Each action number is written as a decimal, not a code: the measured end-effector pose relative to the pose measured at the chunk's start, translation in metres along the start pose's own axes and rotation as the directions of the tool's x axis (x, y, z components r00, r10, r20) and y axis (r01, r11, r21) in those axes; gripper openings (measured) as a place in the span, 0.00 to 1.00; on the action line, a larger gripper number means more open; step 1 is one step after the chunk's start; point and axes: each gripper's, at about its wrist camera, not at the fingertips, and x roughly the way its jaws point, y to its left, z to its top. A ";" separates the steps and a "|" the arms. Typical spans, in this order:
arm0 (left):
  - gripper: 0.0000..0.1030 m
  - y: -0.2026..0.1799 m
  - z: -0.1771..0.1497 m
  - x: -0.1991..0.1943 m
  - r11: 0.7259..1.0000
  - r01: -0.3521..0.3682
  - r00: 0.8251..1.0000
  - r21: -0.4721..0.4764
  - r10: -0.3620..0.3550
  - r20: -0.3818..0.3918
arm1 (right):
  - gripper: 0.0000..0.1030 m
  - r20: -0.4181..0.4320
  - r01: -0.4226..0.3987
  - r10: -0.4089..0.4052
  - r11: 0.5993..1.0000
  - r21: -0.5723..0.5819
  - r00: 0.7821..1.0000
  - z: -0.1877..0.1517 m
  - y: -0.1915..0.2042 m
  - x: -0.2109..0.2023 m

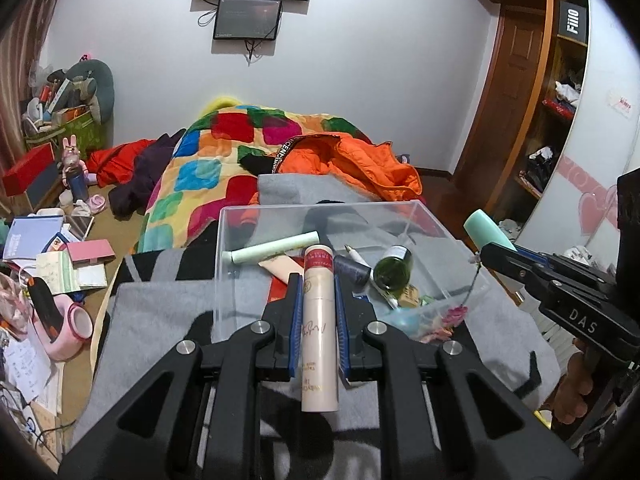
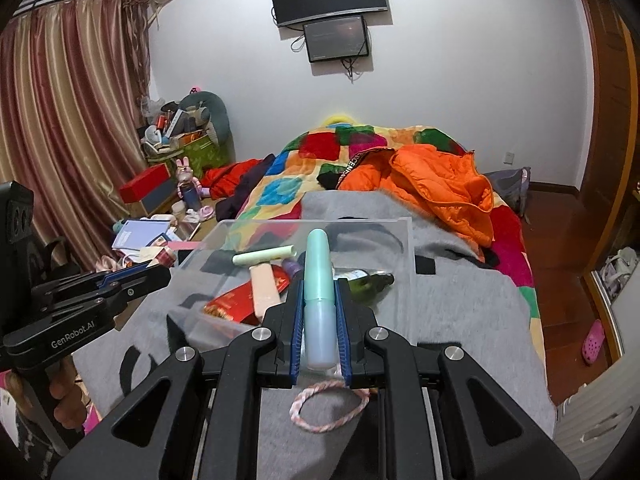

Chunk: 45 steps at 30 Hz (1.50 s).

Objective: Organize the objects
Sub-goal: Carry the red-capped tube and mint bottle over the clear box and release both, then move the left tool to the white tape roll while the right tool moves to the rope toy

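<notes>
I'm gripping one cream bottle [image 1: 319,320] in my left gripper [image 1: 318,280], one mint tube [image 2: 319,300] in my right gripper [image 2: 319,288], both clamped, facing one clear bin [image 1: 460,248].

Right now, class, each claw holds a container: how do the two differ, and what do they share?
The cream tube has a red band and printed lettering; the mint bottle is plain, with a paler lower half. The left claw holds the cream tube, the right claw the mint bottle. Both are slim, clamped lengthwise, pointing toward the clear bin.
</notes>
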 end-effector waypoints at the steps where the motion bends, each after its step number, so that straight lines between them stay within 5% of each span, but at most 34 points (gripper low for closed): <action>1: 0.14 0.001 0.000 0.002 1.000 0.000 1.000 0.001 0.000 -0.002 | 0.13 -0.001 -0.001 0.001 1.000 0.004 1.000 0.000 -0.001 0.002; 25: 0.14 0.014 0.000 0.083 0.999 0.011 0.988 -0.040 -0.017 -0.156 | 0.14 -0.152 -0.008 0.009 1.000 0.007 0.988 -0.011 -0.003 0.071; 29: 0.14 0.013 -0.002 0.083 0.999 0.023 0.986 -0.039 -0.029 -0.163 | 0.37 -0.184 -0.023 0.027 0.999 0.023 0.982 -0.013 -0.006 0.073; 39: 0.44 -0.003 -0.002 0.049 1.000 -0.021 0.997 0.019 0.022 -0.076 | 0.39 -0.110 0.022 -0.023 1.000 -0.007 0.994 -0.017 -0.006 0.041; 45: 0.51 -0.006 -0.009 0.026 0.999 -0.024 0.999 0.022 0.025 -0.039 | 0.39 -0.081 0.050 -0.052 0.998 -0.033 0.995 -0.028 -0.009 0.021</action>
